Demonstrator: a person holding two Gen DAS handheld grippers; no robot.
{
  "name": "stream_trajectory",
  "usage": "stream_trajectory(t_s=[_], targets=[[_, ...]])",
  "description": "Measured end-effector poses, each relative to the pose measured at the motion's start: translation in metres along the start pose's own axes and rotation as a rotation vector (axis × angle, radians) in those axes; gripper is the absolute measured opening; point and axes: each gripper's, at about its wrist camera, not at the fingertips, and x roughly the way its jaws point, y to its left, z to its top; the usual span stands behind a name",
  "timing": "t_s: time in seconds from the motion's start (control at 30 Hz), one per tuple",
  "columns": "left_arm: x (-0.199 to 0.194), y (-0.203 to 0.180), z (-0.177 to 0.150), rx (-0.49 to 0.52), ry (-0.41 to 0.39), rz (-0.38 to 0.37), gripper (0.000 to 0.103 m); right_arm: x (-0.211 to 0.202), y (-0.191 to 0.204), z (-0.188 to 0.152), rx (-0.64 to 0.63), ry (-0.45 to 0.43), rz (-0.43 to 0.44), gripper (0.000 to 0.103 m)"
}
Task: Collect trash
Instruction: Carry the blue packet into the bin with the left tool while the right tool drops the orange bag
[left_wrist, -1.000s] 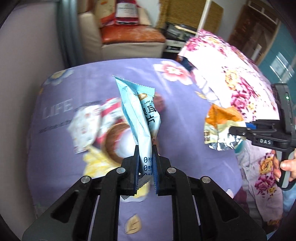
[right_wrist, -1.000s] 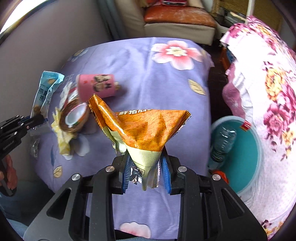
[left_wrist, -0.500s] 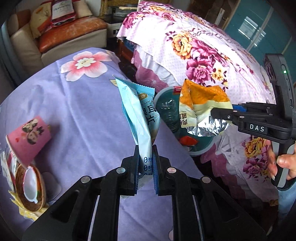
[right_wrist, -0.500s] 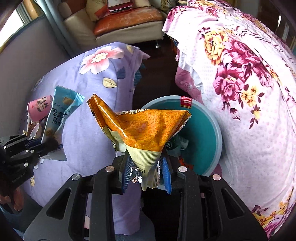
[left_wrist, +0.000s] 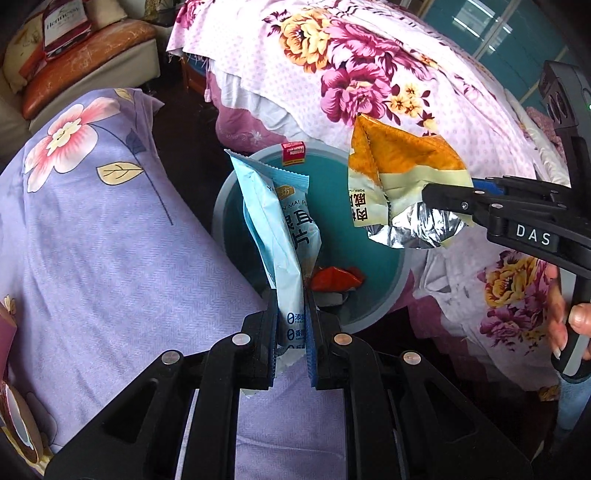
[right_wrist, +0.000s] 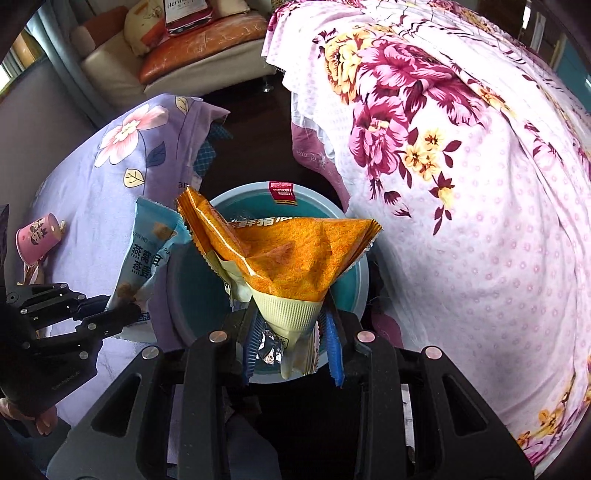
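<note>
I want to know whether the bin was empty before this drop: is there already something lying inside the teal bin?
Yes, the left wrist view shows a crumpled red wrapper lying on the bottom of the teal bin.

The right gripper (right_wrist: 291, 347) pinches an orange snack bag (right_wrist: 288, 258) above the teal bin (right_wrist: 354, 295).

A bin (right_wrist: 364, 280) stands on the floor between a low table under a cloth (right_wrist: 110, 192) on its left and a bed (right_wrist: 461, 184) on its right; a sofa (right_wrist: 184, 70) lies behind them. In the right wrist view one wrapper (right_wrist: 291, 254) hangs over the bin, and a second wrapper (right_wrist: 147, 254) hangs just left of it at the bin's rim. A cup (right_wrist: 37, 240) lies on its side on the table, well left of the bin.
</note>
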Motion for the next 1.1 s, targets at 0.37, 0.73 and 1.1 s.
stream_trajectory(t_s=[0.37, 0.73, 1.1], targets=[[0.034, -0.017, 0.009, 0.006, 0.095, -0.037, 0.020, 0.008, -0.017, 0.002, 0.023, 0.002, -0.001, 0.030], [0.023, -0.019, 0.012, -0.006, 0.010, 0.027, 0.084, 0.010, -0.023, 0.005, 0.040, 0.004, -0.006, 0.031], [0.010, 0.003, 0.009, -0.046, -0.021, 0.059, 0.091, 0.022, -0.016, 0.009, 0.038, 0.042, 0.001, 0.055]])
